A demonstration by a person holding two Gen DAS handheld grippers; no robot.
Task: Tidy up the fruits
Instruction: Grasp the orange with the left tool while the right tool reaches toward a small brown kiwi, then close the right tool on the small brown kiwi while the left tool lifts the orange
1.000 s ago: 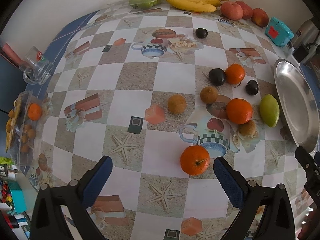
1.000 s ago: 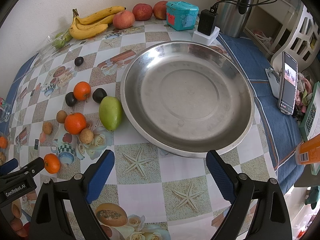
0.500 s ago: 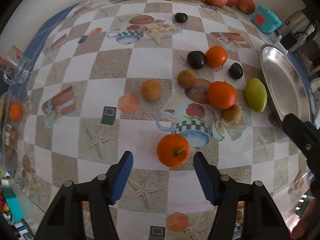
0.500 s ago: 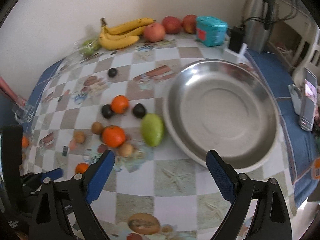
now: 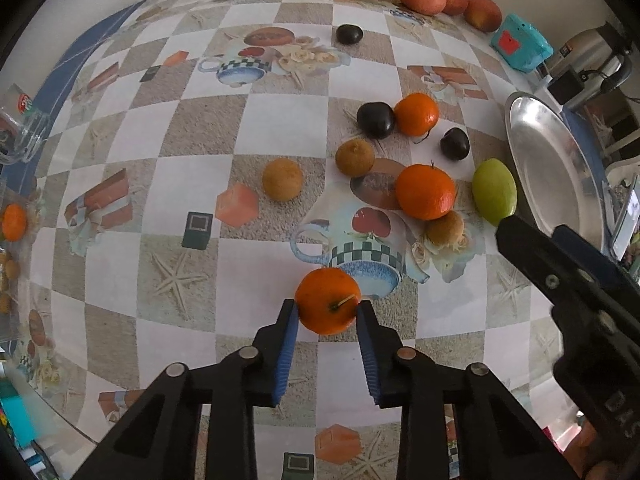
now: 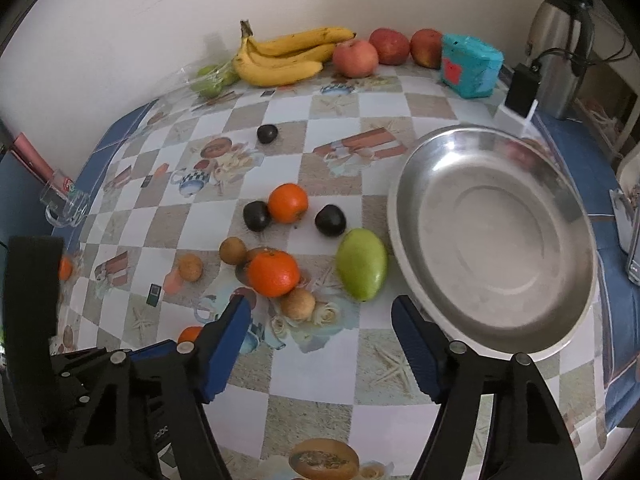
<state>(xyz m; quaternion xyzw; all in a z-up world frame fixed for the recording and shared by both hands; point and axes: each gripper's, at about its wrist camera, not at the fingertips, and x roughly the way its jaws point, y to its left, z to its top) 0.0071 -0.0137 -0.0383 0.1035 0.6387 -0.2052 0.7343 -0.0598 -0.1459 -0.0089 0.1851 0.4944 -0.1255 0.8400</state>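
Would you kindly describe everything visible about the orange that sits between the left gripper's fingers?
The orange is small, round and bright, with glossy dimpled skin and a short thin stem pointing toward the camera. It rests on the checkered tablecloth, at the edge of a printed teacup. The left gripper is closed on it, a blue ribbed pad pressing each side. In the right wrist view it is mostly hidden.

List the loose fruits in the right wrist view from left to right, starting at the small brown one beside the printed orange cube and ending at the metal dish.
Small brown fruit → brown fruit → dark plum → lower orange → upper orange → second dark plum → green mango → metal dish.
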